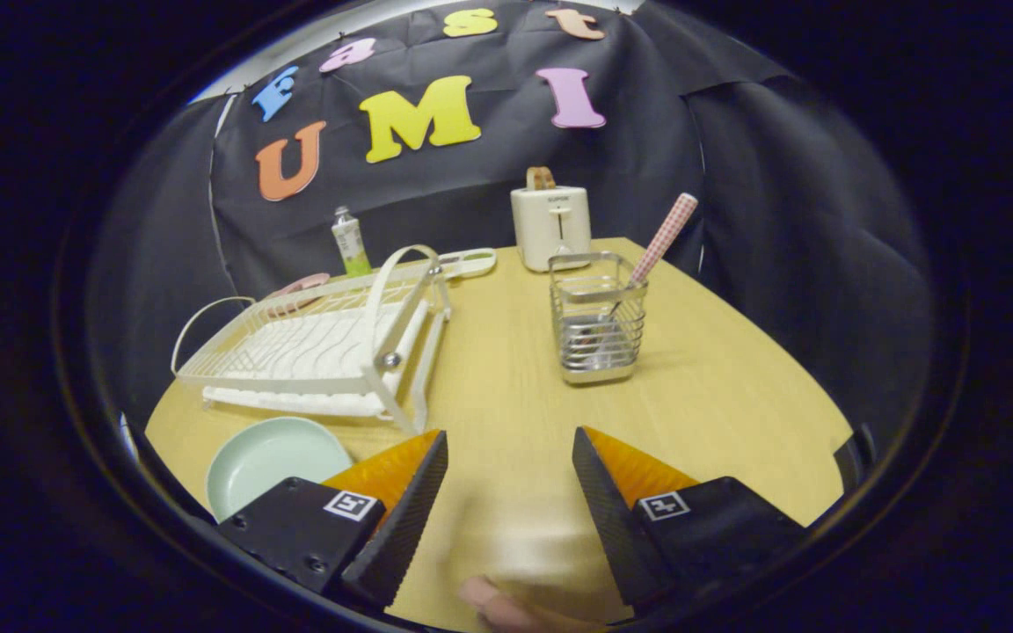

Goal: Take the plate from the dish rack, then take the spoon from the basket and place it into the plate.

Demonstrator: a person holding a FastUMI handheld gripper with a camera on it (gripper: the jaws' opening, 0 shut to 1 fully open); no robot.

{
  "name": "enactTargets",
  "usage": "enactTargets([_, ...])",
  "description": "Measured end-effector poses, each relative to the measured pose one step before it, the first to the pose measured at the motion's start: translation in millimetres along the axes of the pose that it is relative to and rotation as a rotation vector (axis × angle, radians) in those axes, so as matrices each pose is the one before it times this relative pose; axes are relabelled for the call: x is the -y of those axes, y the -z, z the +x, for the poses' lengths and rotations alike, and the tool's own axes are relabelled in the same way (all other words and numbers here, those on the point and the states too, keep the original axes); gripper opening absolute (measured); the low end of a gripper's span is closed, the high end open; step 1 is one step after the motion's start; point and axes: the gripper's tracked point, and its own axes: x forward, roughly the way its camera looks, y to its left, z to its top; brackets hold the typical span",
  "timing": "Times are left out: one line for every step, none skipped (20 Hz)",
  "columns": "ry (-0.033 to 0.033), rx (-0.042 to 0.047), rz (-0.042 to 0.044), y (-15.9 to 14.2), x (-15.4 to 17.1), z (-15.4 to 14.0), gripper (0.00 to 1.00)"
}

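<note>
On the wooden table (515,387), the pale green plate (273,457) lies flat before the white dish rack (322,343). The spoon (660,242) stands in the wire basket (597,330), beyond the hand-held gripper (511,457), whose fingers are spread apart, grasping nothing. A toaster (550,224) stands behind.

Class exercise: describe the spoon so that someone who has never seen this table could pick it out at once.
Start at the white toaster at the far edge of the wooden table. Just in front of it stands a wire basket, well beyond the open, empty claw. The spoon stands in that basket, leaning away from the dish rack; its pink checked handle is the only thing sticking out.
</note>
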Motion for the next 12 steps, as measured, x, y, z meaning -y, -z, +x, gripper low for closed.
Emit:
enactTargets([0.02632,0.03282,-0.00844,-14.06,15.99,2.06,0.93])
enactTargets([0.01471,0.02647,-0.00381,-13.60,13.04,3.58,0.93])
enactTargets([-0.00518,0.01816,0.00028,-9.59,7.87,1.37,0.93])
enactTargets([-0.01484,0.01430,0.00399,-9.08,6.34,1.72,0.93])
enactTargets([0.00342,0.01748,0.01015,-9.72,10.03,2.17,0.93])
enactTargets([0.00369,0.02541,0.00068,-10.91,9.83,3.34,0.93])
enactTargets([0.00703,0.02695,-0.00996,-7.94,8.62,4.71,0.93])
enactTargets([0.00830,0.02725,-0.00582,-8.52,8.75,4.37,0.93])
enactTargets([0.00986,0.02682,0.00542,-7.56,6.99,5.52,0.93])
enactTargets([0.01164,0.04187,0.02592,-13.66,5.08,4.39,0.92])
enactTargets([0.01359,0.02922,0.01611,-8.60,1.65,6.61,0.92])
enactTargets([-0.00645,0.00994,0.00580,-5.12,-2.56,6.29,0.92])
